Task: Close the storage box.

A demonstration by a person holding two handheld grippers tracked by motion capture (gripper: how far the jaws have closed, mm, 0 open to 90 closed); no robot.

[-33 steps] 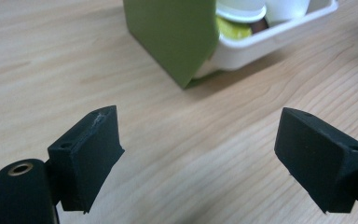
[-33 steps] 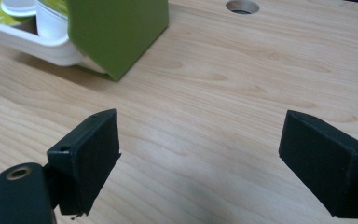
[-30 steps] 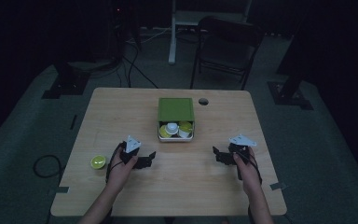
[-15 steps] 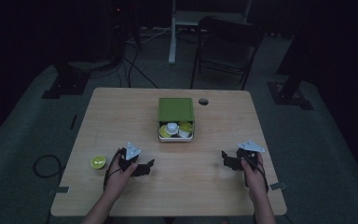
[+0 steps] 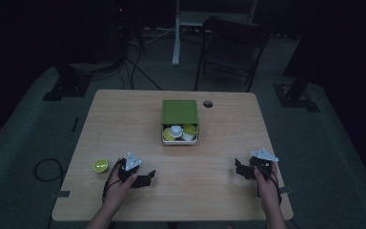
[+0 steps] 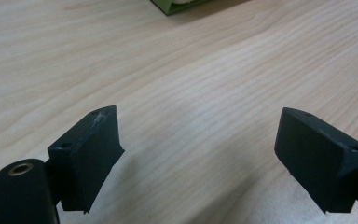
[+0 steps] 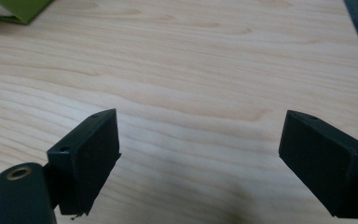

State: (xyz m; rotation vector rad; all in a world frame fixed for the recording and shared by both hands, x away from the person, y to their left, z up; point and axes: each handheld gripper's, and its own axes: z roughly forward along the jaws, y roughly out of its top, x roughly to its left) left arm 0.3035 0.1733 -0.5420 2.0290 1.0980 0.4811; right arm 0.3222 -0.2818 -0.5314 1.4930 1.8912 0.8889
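On the wooden table (image 5: 124, 114) a green box (image 5: 179, 111) sits at the middle of the far half, its lid slid back so the near end stands open. Inside that open end lie small round pieces — yellow ones and a white one (image 5: 176, 131) — too small in the high view to name more closely. A small yellow-green bowl (image 5: 100, 165) stands alone near the table's left edge, just beside the person's left hand and well apart from the box.

The left gripper (image 5: 147, 178) lies low over the near left part of the table, held in the left hand (image 5: 120, 183), with its jaws pointing toward the table's middle. In the left gripper view its 2 black jaws stand wide apart with bare wood between them — nothing is held — and a corner of the green box shows at the top edge.

The right gripper (image 5: 238, 169) is held in the right hand (image 5: 266, 183) at the near right part of the table, jaws pointing left. In the right gripper view its 2 jaws also gape wide over bare wood, gripping nothing, with a green corner of the box at the upper left.

Both grippers are well apart from the box and from each other. A dark chair (image 5: 231, 47) stands on the floor beyond the table.
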